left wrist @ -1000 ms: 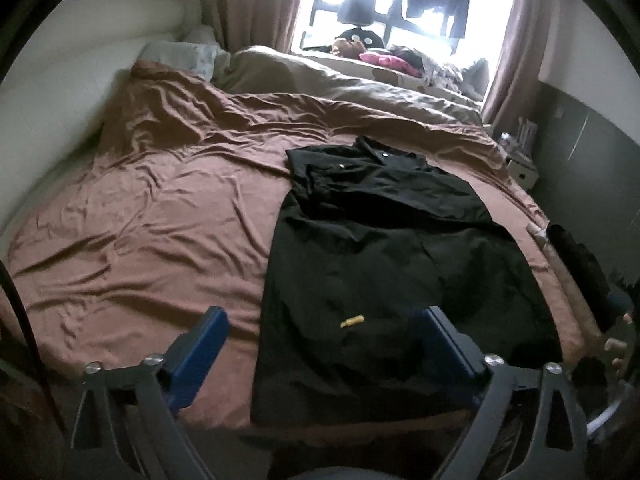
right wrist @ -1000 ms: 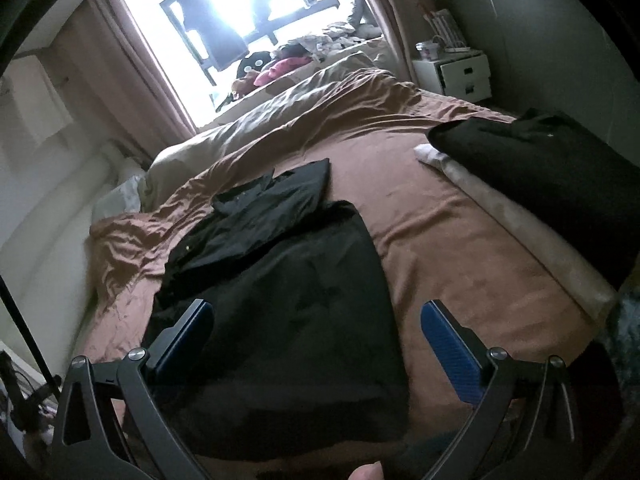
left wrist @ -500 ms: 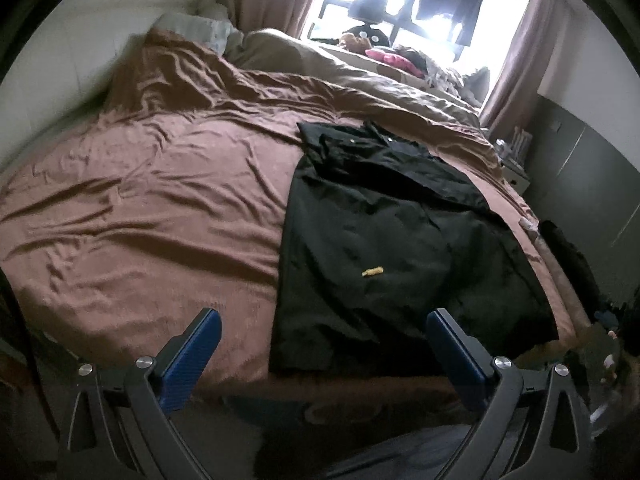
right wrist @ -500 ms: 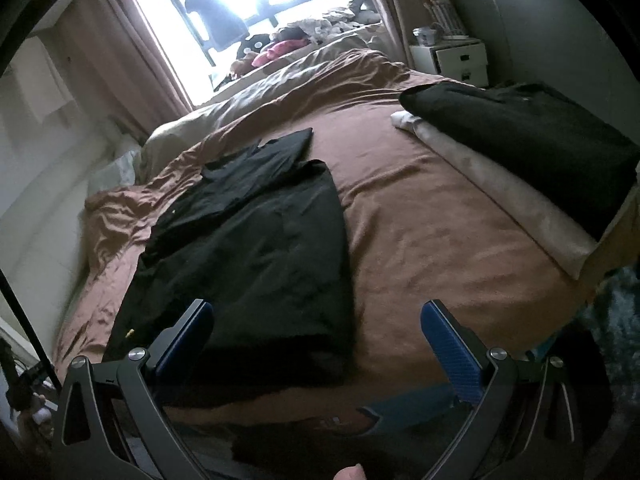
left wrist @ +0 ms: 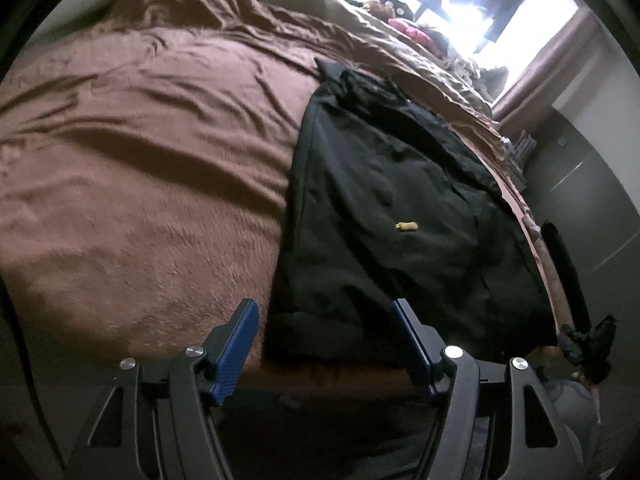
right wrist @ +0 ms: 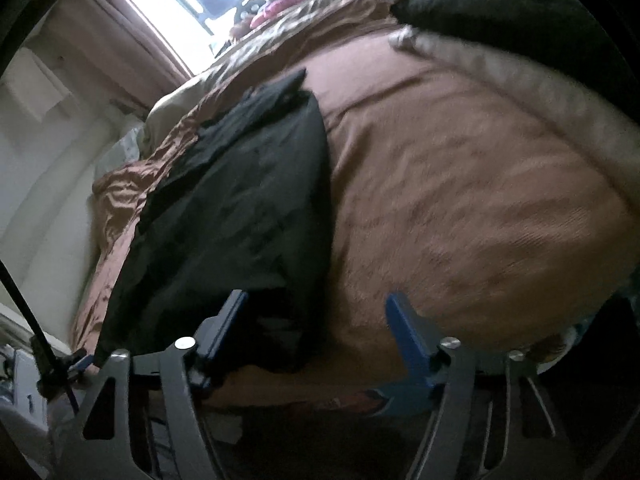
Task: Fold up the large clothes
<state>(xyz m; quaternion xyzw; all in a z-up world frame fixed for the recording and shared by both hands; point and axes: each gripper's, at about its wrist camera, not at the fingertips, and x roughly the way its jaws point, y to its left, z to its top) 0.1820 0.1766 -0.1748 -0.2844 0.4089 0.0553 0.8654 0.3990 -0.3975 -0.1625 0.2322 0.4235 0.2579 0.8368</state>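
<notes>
Lying flat on the brown bedspread (left wrist: 140,184), the black garment (left wrist: 400,208) runs its long axis away from the person — near hem at the foot edge of the bed, collar end toward the bright window (left wrist: 472,12) at about one o'clock in the left wrist view. A small yellow scrap (left wrist: 406,226) sits on the cloth near its middle.

The left gripper (left wrist: 326,320) has its blue jaws parted over the hem's left corner, which lies at twelve o'clock just ahead of the tips; the jaws have just been closing, with nothing pressed between them yet. The right gripper (right wrist: 316,312) is likewise apart and has just been narrowing; in its view the garment (right wrist: 240,208) fills the ten-to-twelve o'clock side, and the hem's right corner sits dark between the jaws, nearer the left pad, without a visible pinch.

Each hand stands nearest its own corner, so the coming move probably turns on taking both hem corners and carrying them along the long axis toward the collar. Folded dark clothing (right wrist: 520,16) lies apart at one o'clock.
</notes>
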